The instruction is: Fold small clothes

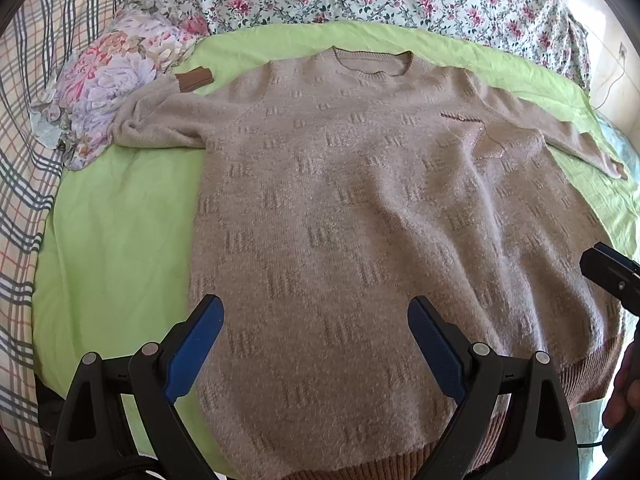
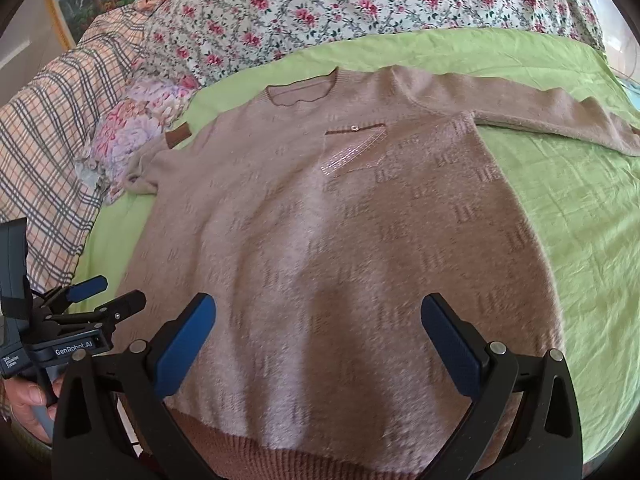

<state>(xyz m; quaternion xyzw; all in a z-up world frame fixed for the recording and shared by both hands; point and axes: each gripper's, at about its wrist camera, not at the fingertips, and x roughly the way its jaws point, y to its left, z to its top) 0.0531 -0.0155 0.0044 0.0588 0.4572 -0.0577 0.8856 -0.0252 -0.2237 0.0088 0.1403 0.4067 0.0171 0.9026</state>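
Your left gripper (image 1: 316,320) hangs over the hem end of the sweater (image 1: 360,208), jaws spread wide, nothing between them. Your right gripper (image 2: 318,320) does the same, jaws apart and empty. Neither touches the knit.

The sweater lies face up and nearly flat on the green sheet (image 1: 116,240), ribbed hem (image 2: 304,456) nearest you, collar (image 2: 304,88) far. Judgement: folding not yet begun; first fold pending. The next move likely calls for bringing a sleeve in across the body.

The left sleeve (image 1: 160,120) is bunched, its cuff (image 1: 194,79) doubled back beside the floral pillow (image 1: 116,76). The right sleeve (image 2: 540,116) runs out straight. There is open sheet either side; floral bedding (image 2: 320,4) crowds the collar end.
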